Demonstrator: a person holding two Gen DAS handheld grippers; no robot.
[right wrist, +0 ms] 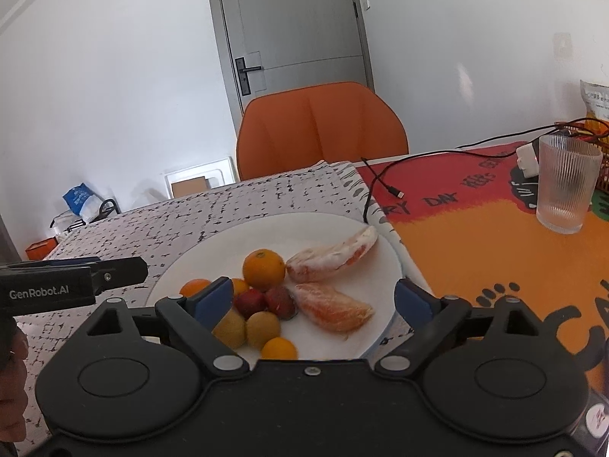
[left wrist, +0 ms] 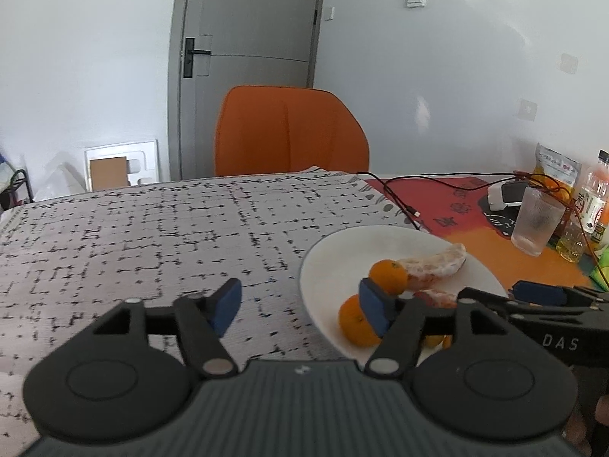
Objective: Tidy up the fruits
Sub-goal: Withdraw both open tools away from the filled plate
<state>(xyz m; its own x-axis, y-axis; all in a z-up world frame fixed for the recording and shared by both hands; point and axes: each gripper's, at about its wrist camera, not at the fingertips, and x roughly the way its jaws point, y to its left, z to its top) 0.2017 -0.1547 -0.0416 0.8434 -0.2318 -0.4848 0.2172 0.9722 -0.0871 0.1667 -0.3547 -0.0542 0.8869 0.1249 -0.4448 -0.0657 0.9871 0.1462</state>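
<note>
A white plate (right wrist: 213,251) on the patterned cloth holds small oranges (right wrist: 263,269), two peeled grapefruit wedges (right wrist: 332,255), red fruits (right wrist: 250,303) and yellow-green fruits (right wrist: 262,328). My right gripper (right wrist: 314,299) is open and empty just above the plate's near edge. My left gripper (left wrist: 300,306) is open and empty over the cloth at the plate's (left wrist: 335,251) left rim; its right finger pad (left wrist: 375,310) hides part of an orange (left wrist: 356,325). The right gripper also shows in the left wrist view (left wrist: 540,293).
A ribbed glass (right wrist: 567,182) stands on the orange-red mat at the right, with a black cable (right wrist: 380,182), a white charger, bottles (left wrist: 593,198) and a snack bag (left wrist: 555,167) behind. An orange chair (right wrist: 319,125) stands at the table's far edge.
</note>
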